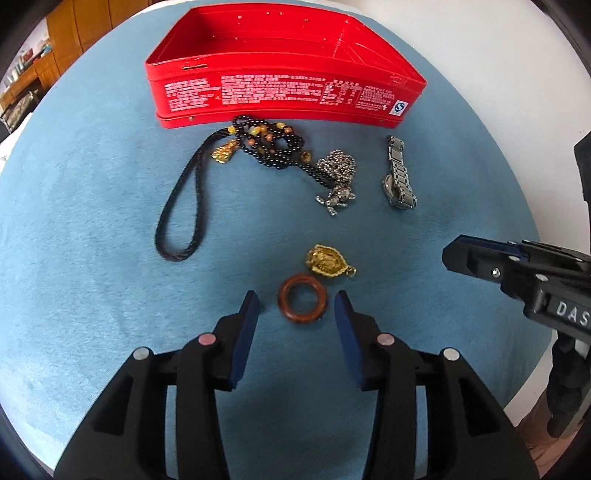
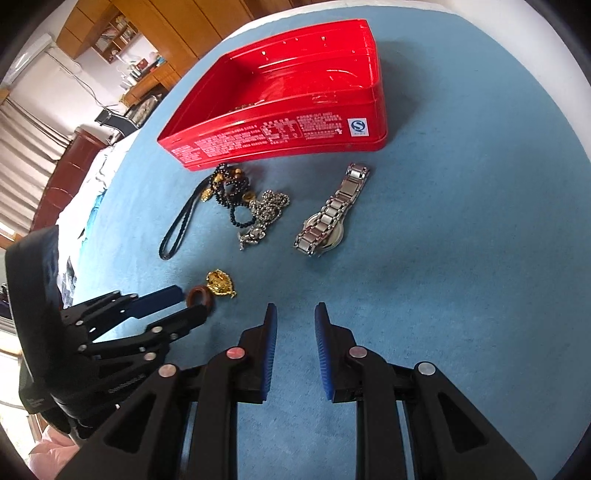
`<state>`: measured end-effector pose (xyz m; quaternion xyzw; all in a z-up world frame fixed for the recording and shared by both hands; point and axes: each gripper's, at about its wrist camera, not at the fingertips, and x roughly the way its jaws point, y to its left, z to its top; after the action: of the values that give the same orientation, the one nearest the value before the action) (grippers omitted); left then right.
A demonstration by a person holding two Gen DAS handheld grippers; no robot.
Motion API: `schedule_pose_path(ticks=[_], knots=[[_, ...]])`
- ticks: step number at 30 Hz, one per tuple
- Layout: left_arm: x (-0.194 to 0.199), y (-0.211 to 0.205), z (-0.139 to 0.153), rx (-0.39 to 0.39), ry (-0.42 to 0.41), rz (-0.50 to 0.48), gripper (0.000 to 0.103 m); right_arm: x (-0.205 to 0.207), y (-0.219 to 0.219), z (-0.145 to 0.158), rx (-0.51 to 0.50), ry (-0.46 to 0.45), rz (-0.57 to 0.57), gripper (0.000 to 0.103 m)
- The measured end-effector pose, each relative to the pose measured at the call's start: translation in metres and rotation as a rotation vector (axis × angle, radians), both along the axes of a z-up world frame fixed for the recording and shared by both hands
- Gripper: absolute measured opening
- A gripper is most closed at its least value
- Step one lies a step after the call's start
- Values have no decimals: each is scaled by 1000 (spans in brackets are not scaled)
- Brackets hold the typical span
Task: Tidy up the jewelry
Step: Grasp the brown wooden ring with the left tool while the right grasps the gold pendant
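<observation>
An open red tin stands at the far side of a blue cloth. In front of it lie a black beaded necklace with a cord loop, a silver chain with a pendant, a silver watch, a gold pendant and a brown wooden ring. My left gripper is open, its fingers either side of the ring, low over the cloth. My right gripper is open and empty, to the right of the ring.
The blue cloth covers a round table with white beyond its edge. Wooden cabinets and shelves stand in the room behind. The tin's inside shows only a small dark bit near its front wall.
</observation>
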<state>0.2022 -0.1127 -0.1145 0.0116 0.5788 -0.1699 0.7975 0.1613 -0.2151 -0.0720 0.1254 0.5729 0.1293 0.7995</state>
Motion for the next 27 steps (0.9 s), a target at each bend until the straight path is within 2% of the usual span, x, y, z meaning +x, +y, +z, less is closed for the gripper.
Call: schedule_pose_path(ticks=[2,5,12,19,27], knots=[[4,-7,-4,5,-2,-1,40,-1,0,0,0,1,-1,21],[7,-11,-7,21,-11,-1,28,0,1,-1,1,3,1,22],[10,-9,-8,-6,-10,-2,28,4,12,-2,0,5,27,26],[13,28,12,-22,-54,68,28,18,38,-7,0,13,93,26],[22,55,18,-23,-68,136,28,42,65,-14,-2,30,149,26]])
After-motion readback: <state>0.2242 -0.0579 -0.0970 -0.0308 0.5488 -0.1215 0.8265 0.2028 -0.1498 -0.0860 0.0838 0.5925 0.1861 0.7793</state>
